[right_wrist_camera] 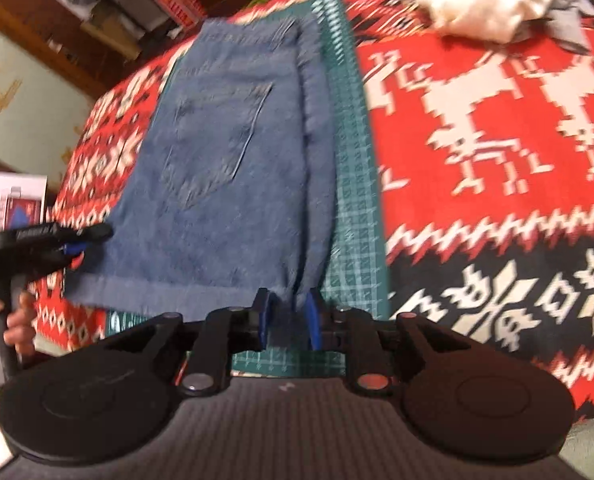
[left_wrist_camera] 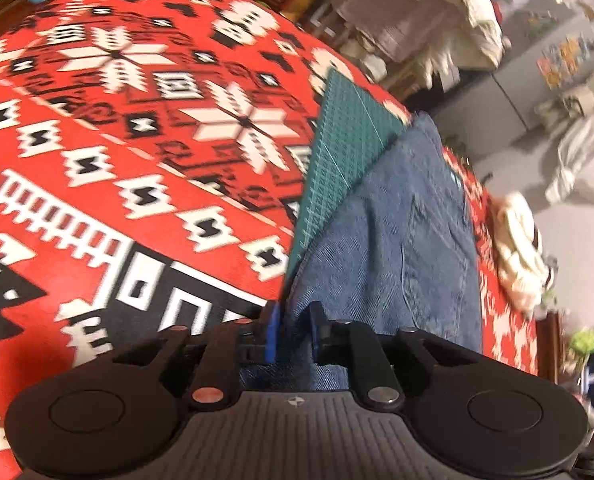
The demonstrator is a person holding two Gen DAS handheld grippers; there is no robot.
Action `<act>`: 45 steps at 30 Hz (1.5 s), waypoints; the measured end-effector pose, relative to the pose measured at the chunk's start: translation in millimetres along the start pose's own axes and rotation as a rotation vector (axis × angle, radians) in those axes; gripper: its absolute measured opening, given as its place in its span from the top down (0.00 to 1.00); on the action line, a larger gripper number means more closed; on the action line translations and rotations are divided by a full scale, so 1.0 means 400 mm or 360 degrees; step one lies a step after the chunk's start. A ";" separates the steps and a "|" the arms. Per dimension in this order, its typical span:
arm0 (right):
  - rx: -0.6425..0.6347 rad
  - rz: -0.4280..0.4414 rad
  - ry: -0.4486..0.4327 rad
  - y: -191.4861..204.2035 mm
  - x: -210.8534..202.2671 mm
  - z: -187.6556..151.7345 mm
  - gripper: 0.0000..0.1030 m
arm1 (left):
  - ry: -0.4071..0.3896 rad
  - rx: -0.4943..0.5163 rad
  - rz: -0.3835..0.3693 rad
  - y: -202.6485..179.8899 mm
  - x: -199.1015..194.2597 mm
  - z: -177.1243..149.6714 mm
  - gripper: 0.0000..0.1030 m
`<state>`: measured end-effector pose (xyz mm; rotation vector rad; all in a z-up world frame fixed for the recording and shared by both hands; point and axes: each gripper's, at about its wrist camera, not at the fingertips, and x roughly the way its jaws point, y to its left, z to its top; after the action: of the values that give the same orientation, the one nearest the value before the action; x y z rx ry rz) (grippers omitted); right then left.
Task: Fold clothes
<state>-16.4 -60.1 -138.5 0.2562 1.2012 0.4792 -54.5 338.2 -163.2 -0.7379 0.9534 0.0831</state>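
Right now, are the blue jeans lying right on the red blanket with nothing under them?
No, the jeans lie on a green gridded mat that is spread over the red blanket.

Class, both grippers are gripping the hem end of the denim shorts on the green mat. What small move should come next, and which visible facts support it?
Probably carry the hem toward the waistband. The left gripper and right gripper each pinch a corner of the hem of the denim shorts, which lie already halved lengthwise, pocket up, on the green cutting mat. The far end lies flat, so folding end to end seems the natural next step.

Jeans (right_wrist_camera: 233, 184) on mat (right_wrist_camera: 353, 184), on blanket (right_wrist_camera: 497, 160)
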 end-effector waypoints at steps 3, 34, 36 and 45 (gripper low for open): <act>0.0000 -0.0035 -0.0115 -0.007 -0.031 0.012 0.73 | -0.0052 -0.0114 -0.0078 0.021 -0.020 0.005 0.83; 0.0187 0.0168 -0.0402 -0.052 0.185 0.194 0.72 | 0.0015 0.0081 -0.0141 -0.033 0.048 -0.001 0.82; 0.0189 0.0183 -0.0417 -0.054 0.196 0.201 0.72 | 0.0014 0.0082 -0.0143 -0.033 0.048 -0.001 0.82; 0.0145 0.0233 -0.0470 -0.032 0.188 0.218 0.89 | 0.0014 0.0074 -0.0152 -0.030 0.047 -0.002 0.82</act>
<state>88.7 -29.7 -175.9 0.4788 0.9204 0.4949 -39.3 324.2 -171.4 -0.7402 0.9241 -0.0258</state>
